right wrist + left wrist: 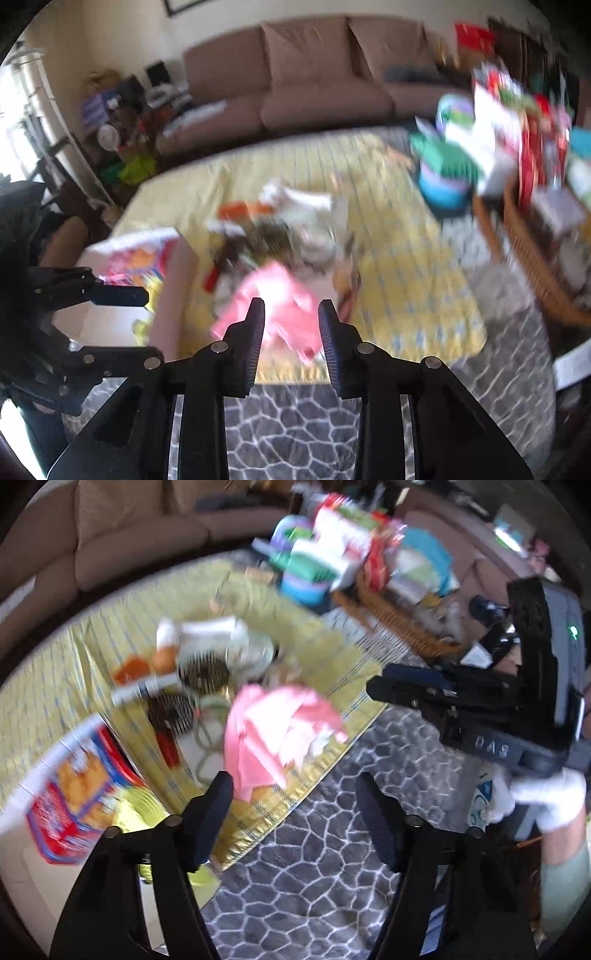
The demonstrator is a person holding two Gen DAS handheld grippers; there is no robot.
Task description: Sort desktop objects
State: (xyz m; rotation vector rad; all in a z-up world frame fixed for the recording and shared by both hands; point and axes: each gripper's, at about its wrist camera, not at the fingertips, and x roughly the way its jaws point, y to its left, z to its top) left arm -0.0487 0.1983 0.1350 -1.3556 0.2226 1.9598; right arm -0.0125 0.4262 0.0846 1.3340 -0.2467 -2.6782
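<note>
A low table with a yellow cloth (pixel 55 686) (pixel 424 280) holds a blurred pile: a pink cloth (pixel 280 727) (pixel 280 314), a white hair dryer (pixel 221 646), a dark round brush (pixel 171 712), an orange item (pixel 131 668) and a colourful printed box (pixel 70 786) (pixel 136 254). My left gripper (pixel 295 812) is open and empty, above the table's near edge, close to the pink cloth. My right gripper (pixel 291 332) is open and empty, just in front of the pink cloth; it also shows in the left wrist view (pixel 406 690). The left gripper shows at the left of the right wrist view (pixel 122 295).
A wicker basket (pixel 399 624) (pixel 532 258) full of packets stands to the table's right, with a blue-purple tub (pixel 306 583) (pixel 443 184) beside it. A brown sofa (pixel 314 81) runs behind. A grey patterned rug (pixel 332 867) (pixel 295 424) lies below the grippers.
</note>
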